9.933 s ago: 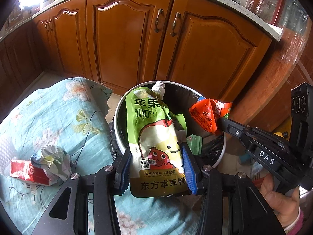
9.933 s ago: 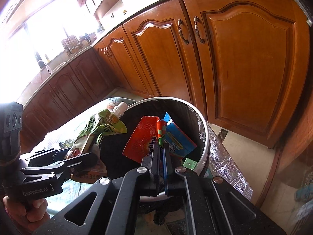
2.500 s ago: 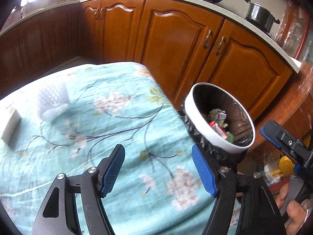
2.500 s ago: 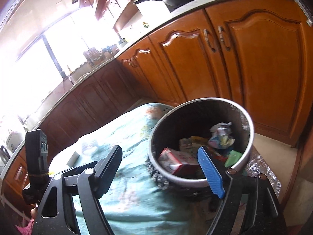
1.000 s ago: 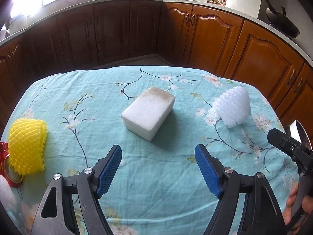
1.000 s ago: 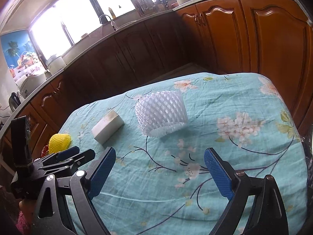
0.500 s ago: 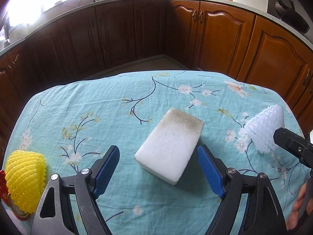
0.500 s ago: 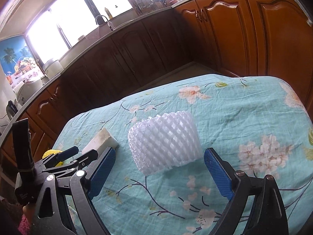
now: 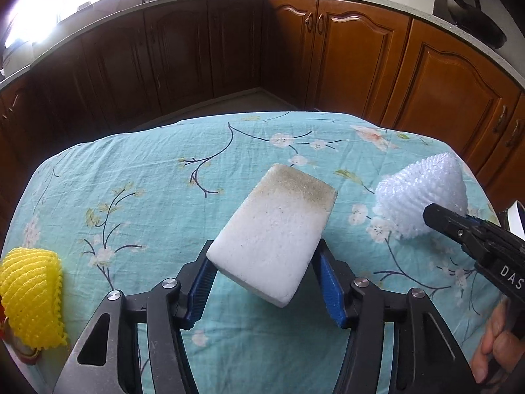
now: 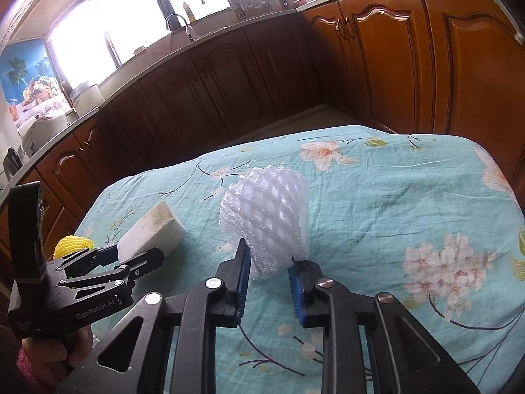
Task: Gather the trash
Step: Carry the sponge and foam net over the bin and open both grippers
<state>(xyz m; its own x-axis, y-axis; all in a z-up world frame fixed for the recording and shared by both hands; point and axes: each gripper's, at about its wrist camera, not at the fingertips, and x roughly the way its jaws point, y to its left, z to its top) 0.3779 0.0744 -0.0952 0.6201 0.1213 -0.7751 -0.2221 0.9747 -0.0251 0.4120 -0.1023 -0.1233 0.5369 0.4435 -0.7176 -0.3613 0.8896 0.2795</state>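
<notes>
My left gripper is shut on a white foam block with a dirty far end and holds it tilted just above the floral tablecloth. My right gripper is shut on a white foam fruit net, squeezed upright between its blue pads. In the right wrist view the left gripper and the block are at the left. In the left wrist view the net and the right gripper's fingers are at the right.
A yellow foam net lies at the table's left edge over something red; it also shows in the right wrist view. Wooden kitchen cabinets stand beyond the table. The white bin rim peeks in at the far right.
Both grippers have closed: the left on the foam block, lifting its near end, and the right on the white net, which is now squeezed narrow and upright.
</notes>
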